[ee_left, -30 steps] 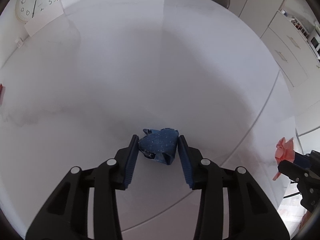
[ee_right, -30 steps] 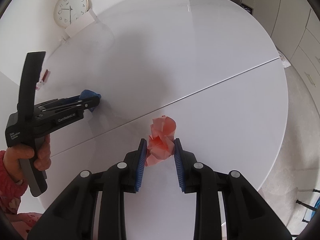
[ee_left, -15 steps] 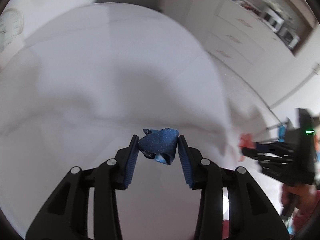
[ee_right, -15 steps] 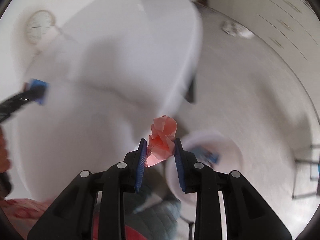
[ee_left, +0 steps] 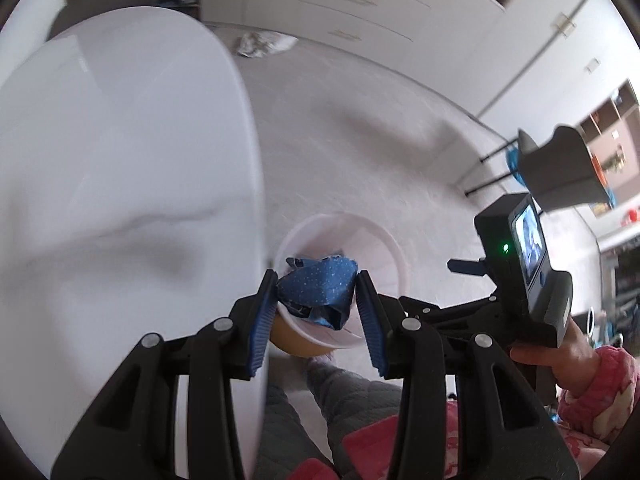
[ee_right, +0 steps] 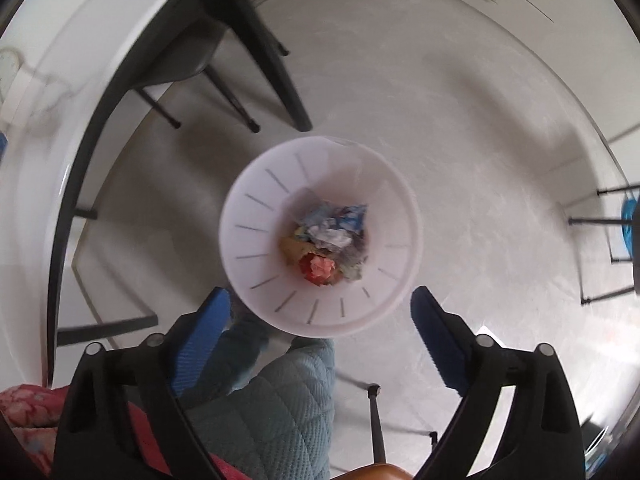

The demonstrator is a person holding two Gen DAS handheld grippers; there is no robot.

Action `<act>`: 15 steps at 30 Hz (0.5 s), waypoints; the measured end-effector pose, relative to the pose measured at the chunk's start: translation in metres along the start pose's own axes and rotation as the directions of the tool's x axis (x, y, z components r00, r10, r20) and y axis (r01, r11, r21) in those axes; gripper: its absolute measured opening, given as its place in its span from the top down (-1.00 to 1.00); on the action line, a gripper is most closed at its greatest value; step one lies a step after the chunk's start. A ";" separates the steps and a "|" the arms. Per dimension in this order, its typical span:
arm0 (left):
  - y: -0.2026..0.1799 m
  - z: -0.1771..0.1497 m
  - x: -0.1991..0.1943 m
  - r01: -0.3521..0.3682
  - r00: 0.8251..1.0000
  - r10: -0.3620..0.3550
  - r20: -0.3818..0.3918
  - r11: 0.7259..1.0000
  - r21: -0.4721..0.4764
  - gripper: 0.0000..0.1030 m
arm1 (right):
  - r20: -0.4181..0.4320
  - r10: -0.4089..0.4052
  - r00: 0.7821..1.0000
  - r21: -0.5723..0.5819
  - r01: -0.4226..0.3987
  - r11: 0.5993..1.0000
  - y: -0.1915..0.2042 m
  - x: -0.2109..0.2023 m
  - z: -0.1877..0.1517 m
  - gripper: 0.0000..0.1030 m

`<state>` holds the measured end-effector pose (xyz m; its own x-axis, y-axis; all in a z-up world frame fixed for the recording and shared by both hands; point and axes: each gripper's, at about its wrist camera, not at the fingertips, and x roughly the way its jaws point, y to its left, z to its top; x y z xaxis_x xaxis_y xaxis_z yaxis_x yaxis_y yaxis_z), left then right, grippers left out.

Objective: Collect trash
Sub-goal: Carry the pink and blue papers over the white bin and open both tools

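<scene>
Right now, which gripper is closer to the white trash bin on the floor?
Hard to tell. The right gripper, jaws opening and empty, hangs directly above the bin. The left gripper, gripping blue paper, is above its rim, near the table.

The white bin's [ee_right: 320,236] mouth lies unobstructed below; table edge [ee_right: 60,208] and chair legs [ee_right: 276,68] crowd one side.

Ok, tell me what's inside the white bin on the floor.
The white bin holds a heap of crumpled scraps: a pink paper wad at the near side, with white, blue and tan pieces behind it. Whatever lies beneath the heap is covered.
</scene>
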<state>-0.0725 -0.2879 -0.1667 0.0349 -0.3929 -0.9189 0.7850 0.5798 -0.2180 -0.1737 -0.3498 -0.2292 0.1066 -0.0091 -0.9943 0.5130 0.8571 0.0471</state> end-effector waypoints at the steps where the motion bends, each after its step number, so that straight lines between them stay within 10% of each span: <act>1: -0.008 0.002 0.004 0.003 1.000 -0.003 -0.007 1.000 0.012 0.23 | 0.004 0.000 1.000 0.015 0.000 1.000 -0.009 -0.002 -0.005 -0.81; 9: -0.046 0.002 0.022 0.036 0.998 -0.030 -0.063 0.995 0.095 0.08 | 0.039 -0.003 0.999 0.128 -0.003 0.992 -0.063 -0.021 -0.012 -0.86; 11: -0.057 0.003 0.027 0.020 0.997 -0.012 -0.070 0.994 0.109 -0.60 | 0.046 -0.004 0.999 0.136 -0.003 0.991 -0.069 -0.024 -0.013 -0.86; 15: -0.068 0.002 0.024 -0.013 0.998 0.023 -0.062 0.989 0.148 -0.79 | 0.055 -0.002 0.999 0.150 -0.006 0.989 -0.076 -0.022 -0.013 -0.86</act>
<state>-0.1238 -0.3386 -0.1734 0.0143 -0.3348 -0.9422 0.8675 0.4727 -0.1548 -0.2265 -0.4081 -0.2126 0.1517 -0.0393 -0.9876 0.6343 0.7702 0.0668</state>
